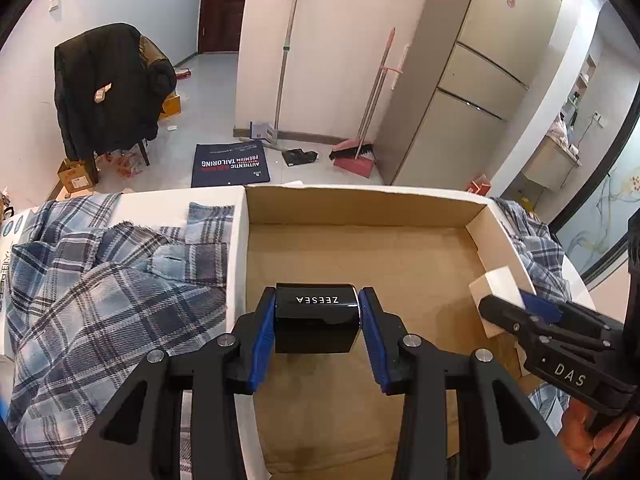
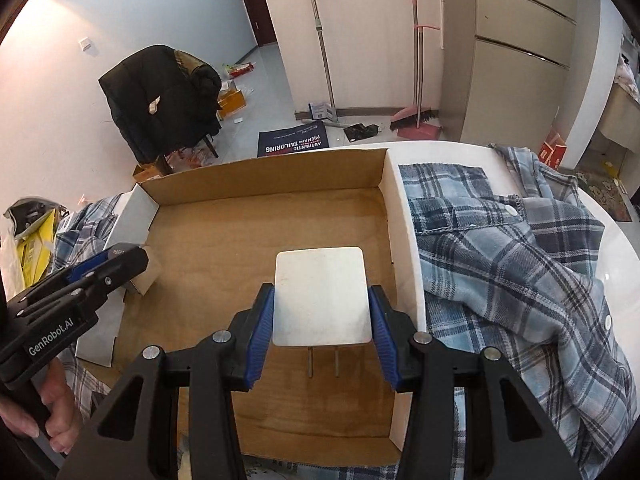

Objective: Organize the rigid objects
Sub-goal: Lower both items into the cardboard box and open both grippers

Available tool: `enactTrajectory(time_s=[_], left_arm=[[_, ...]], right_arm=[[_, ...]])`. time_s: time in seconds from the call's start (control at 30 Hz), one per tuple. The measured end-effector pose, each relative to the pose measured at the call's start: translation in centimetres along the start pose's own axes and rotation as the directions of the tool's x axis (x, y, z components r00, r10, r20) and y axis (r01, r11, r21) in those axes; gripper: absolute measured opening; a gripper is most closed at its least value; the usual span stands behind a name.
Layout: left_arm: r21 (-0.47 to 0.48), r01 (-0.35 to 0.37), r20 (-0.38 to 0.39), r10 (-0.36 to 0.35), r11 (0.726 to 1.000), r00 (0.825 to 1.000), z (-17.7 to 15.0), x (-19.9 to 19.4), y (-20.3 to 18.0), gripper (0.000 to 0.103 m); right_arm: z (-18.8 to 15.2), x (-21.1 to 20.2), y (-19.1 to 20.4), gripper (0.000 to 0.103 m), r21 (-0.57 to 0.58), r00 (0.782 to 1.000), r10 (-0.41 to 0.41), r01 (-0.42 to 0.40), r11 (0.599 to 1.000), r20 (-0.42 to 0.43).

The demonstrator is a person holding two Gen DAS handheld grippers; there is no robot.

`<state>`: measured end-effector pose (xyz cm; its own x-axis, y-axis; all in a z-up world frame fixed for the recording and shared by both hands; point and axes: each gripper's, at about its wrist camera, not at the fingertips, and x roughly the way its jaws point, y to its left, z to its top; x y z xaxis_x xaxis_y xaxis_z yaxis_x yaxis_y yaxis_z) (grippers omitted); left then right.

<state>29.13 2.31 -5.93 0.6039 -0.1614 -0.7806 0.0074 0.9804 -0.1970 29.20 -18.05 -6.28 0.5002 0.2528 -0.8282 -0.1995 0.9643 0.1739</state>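
Blue rubber-lined fingers (image 1: pixel 267 332) of the left gripper (image 1: pixel 318 330) clamp a glossy black rounded case marked ZEESEA (image 1: pixel 318 318) by its two short ends, holding it just above the brown floor of an open cardboard box with white outer walls (image 1: pixel 360 208). To their right, the right gripper (image 2: pixel 322 330) pinches a flat white square plug adapter (image 2: pixel 322 296) by its two side edges, its two metal prongs pointing back toward the camera, also over the box floor and close to the box's right wall. Both objects hang inside the box, apart from each other, and neither is set down yet.

Judging by looks, both are small, stiff and light. The black case is shiny and likely slippery, so the flat ends are the safest hold. The adapter's matte sides should grip well; the prongs are best left alone.

Beside the box on either side lies a crumpled blue and grey plaid flannel shirt (image 2: pixel 520 264) on a white table (image 2: pixel 616 240). Beyond the fingers, on the grey floor, are a navy printed mat (image 1: pixel 232 164), a pink broom with dustpan (image 1: pixel 356 156), and a chair draped with a black jacket (image 1: pixel 112 88).
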Motion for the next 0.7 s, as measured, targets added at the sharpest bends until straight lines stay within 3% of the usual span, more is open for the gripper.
enactTrajectory(time_s=[0.1,0.13,0.2,0.3,0.37,0.43,0.47,0.6,0.67,0.7], left_arm=[[0.030,-0.011,0.034,0.010,1.000,0.999,0.0,-0.4,-0.6,0.057],[0.034,-0.023,0.058,0.021,0.999,0.998,0.0,-0.8,-0.8,0.068],[0.033,-0.026,0.136,0.021,0.999,0.990,0.1,-2.1,-1.0,0.075],[0.016,-0.010,0.244,0.006,1.000,0.970,0.4,-4.8,-1.1,0.077],[-0.002,-0.006,0.319,0.006,1.000,0.948,0.5,-6.8,-1.1,0.087],[-0.042,-0.027,0.380,0.041,0.999,0.924,-0.2,-9.4,-1.1,0.087],[-0.054,-0.036,0.386,0.054,0.998,0.921,-0.7,-10.5,-1.1,0.087],[0.083,-0.119,0.385,0.079,0.989,0.919,-2.2,-14.6,-2.4,0.087],[0.110,-0.163,0.439,0.099,0.980,0.893,-3.8,-17.3,-3.0,0.088],[0.114,-0.149,0.473,0.079,0.982,0.877,-4.8,-18.7,-3.1,0.088]], right_arm=[[0.1,-0.5,0.2,0.046,-0.027,0.998,-0.022,0.024,0.999,0.052],[0.2,-0.8,0.3,0.048,-0.035,0.998,-0.017,0.019,0.999,0.067],[0.4,-1.6,0.4,0.057,-0.030,0.995,0.008,-0.005,1.000,0.095],[0.7,-3.3,0.4,0.063,-0.027,0.989,0.029,-0.026,0.999,0.143],[1.0,-4.6,0.5,0.063,-0.031,0.986,-0.004,0.010,0.999,0.165],[0.9,-6.7,0.3,0.063,-0.028,0.979,-0.025,0.031,0.999,0.201],[0.7,-7.6,0.5,0.063,-0.029,0.977,-0.032,0.039,0.999,0.213],[-0.7,-12.8,0.0,0.064,-0.069,0.956,-0.069,0.092,0.993,0.284],[-1.8,-15.5,-0.6,0.065,-0.054,0.942,-0.077,0.100,0.994,0.327],[-2.5,-16.9,-0.8,0.066,-0.044,0.934,-0.066,0.087,0.995,0.350]])
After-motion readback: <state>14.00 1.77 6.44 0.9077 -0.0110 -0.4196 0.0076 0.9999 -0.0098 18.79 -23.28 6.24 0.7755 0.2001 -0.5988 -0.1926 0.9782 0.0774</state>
